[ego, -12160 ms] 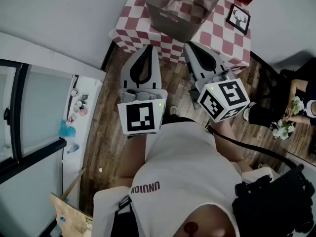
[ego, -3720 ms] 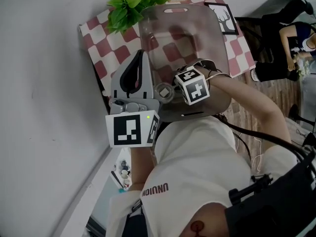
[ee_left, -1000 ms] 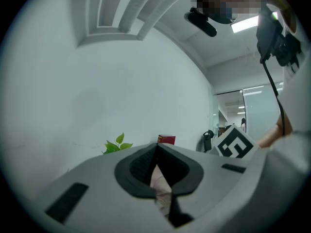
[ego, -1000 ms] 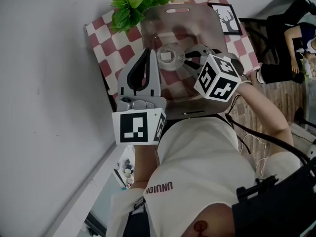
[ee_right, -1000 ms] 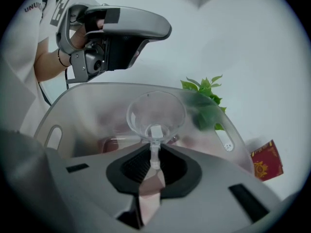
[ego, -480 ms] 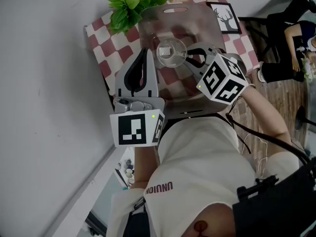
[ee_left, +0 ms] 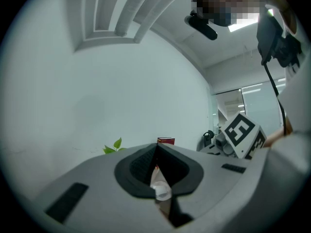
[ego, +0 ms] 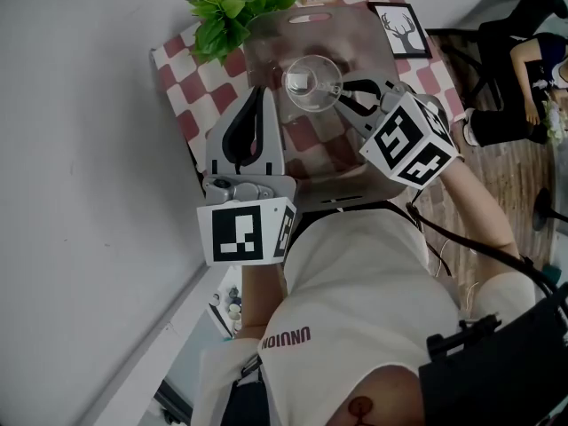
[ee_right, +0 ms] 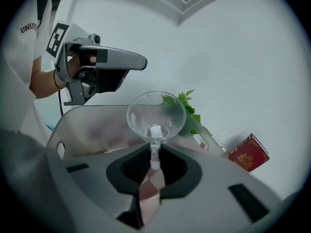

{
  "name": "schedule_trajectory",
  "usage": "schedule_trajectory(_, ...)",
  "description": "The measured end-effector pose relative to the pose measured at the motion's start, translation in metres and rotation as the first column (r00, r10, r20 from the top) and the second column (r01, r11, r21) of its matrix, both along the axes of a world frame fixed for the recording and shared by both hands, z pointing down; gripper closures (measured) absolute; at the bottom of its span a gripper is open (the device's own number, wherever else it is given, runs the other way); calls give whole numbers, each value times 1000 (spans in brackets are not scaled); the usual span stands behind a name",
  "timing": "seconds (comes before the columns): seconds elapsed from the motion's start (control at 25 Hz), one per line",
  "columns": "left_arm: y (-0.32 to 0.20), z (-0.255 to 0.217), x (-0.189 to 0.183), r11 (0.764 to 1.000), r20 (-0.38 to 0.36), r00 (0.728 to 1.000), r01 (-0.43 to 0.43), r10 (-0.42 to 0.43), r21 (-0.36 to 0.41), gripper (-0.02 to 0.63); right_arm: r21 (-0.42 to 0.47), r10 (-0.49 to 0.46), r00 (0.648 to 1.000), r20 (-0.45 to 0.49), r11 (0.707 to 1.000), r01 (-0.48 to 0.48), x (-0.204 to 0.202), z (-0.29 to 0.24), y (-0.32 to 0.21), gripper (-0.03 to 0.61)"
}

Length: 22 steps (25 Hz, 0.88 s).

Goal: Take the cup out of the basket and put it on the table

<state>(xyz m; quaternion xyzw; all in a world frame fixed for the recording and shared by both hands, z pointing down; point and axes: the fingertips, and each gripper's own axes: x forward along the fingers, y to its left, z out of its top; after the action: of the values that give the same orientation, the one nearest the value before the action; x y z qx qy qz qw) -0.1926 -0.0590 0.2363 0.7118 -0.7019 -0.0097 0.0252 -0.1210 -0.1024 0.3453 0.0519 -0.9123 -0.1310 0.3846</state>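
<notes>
Reaching over the basket (ego: 364, 43), right claw (ee_right: 154, 165) grips the clear cup (ee_right: 155, 113).

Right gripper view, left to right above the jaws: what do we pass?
left gripper → cup → plant → red book

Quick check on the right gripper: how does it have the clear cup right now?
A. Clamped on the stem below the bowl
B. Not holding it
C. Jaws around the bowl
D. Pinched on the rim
A: in the right gripper view, the right gripper has its jaws closed on the thin stem of the cup, and the bowl stands free beyond the jaw tips.
</notes>
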Motion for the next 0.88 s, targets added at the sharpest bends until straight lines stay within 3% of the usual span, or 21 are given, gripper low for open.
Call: schedule_trajectory(0.88,-8,-8,28,998,27,998,-59,59,12,603,34,139,980,143,989,-145,36,-42,-21,520)
